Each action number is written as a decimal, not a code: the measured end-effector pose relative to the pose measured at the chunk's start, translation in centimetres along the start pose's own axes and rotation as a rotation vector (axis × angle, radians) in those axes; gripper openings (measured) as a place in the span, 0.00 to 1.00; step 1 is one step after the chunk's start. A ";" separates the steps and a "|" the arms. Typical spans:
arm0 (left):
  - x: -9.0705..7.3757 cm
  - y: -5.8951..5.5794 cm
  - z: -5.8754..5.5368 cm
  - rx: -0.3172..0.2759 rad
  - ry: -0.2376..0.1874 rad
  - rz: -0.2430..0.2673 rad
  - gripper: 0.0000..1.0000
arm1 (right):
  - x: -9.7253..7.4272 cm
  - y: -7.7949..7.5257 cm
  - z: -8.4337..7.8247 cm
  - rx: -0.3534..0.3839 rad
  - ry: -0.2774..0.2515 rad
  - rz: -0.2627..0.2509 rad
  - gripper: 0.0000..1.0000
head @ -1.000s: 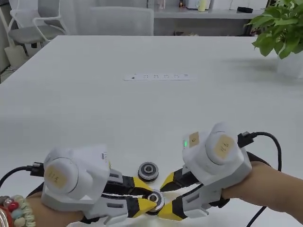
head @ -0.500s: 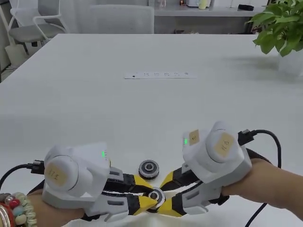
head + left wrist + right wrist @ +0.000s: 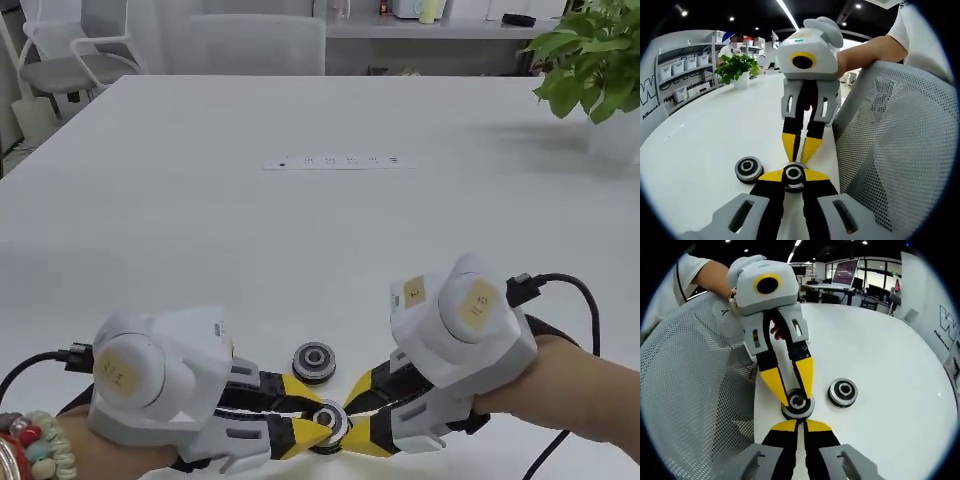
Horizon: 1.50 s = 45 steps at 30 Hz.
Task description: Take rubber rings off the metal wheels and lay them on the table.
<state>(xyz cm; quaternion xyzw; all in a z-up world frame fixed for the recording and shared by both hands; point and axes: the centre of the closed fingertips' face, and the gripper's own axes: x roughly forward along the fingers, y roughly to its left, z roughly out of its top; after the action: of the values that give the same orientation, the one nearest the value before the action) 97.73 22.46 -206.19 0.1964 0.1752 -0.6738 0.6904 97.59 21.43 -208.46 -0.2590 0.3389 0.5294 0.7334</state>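
Left gripper (image 3: 305,432) pinches a black-ringed silver metal wheel (image 3: 328,420); right gripper (image 3: 355,428), pressed together, touches its rim. An identical wheel (image 3: 314,360) lies just beside it.

My left gripper (image 3: 312,432): was a white shell, black jaws, yellow tips, with a tan round sticker.
My right gripper (image 3: 352,437): wore the same white, black and yellow.
Held wheel (image 3: 329,421): was silver, with a black rubber ring (image 3: 790,415).
Loose wheel (image 3: 314,360): was black outside, silver within.
Table (image 3: 200,200): was plain white.
Plant (image 3: 590,55): was green.
Chair back (image 3: 900,140): was grey, a fine dotted mesh.
My bracelet (image 3: 25,445): had red and cream beads.
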 end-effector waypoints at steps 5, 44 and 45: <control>0.0 0.0 0.0 -0.001 0.000 0.002 0.08 | 0.0 0.5 0.2 0.032 -0.015 0.022 0.00; 0.0 0.1 0.0 -0.006 0.000 0.010 0.08 | 0.2 0.1 -0.3 0.131 0.073 -0.014 0.00; 0.0 0.1 0.0 -0.006 -0.001 0.010 0.08 | 0.1 0.1 -0.4 0.194 0.073 -0.018 0.00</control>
<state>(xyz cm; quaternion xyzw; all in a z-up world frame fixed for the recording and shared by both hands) 97.86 22.44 -206.19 0.1948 0.1757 -0.6701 0.6943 97.40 21.24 -208.79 -0.2090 0.4128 0.4774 0.7470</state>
